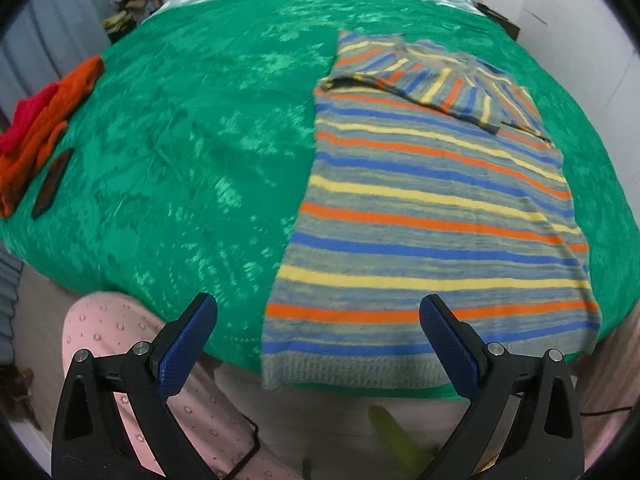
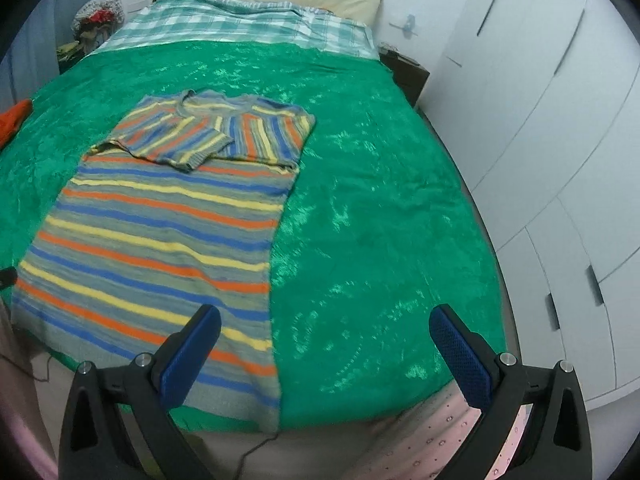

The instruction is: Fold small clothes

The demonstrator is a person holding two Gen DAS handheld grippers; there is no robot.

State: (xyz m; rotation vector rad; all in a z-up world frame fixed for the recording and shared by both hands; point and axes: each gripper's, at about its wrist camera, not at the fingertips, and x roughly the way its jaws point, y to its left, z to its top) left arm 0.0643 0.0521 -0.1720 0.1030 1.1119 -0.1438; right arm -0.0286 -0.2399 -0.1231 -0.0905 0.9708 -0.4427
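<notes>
We observe a knitted short-sleeved sweater with grey, blue, yellow and orange horizontal stripes (image 1: 436, 200) lying flat on a shiny, crushed-texture green bedspread (image 1: 192, 152). Its long axis runs from the near edge of the bed toward the far end: the ribbed grey hem sits at the near edge, the neckline points toward a green-and-white checked sheet (image 2: 240, 24) at the head of the bed. Both sleeves are folded inward across the chest, so their stripes run crosswise to the body stripes, and the outline is a long, narrow rectangle. We note the left gripper (image 1: 318, 316) with its blue-padded fingers spread wide, holding nothing, poised above the hem and near edge. The right gripper (image 2: 324, 330) is likewise spread and empty, over the sweater's right border and bare bedspread. A rumpled orange and red cloth pile (image 1: 44, 120) lies well apart at the bed's left edge. White cupboard doors (image 2: 560, 140) stand beside the bed.
</notes>
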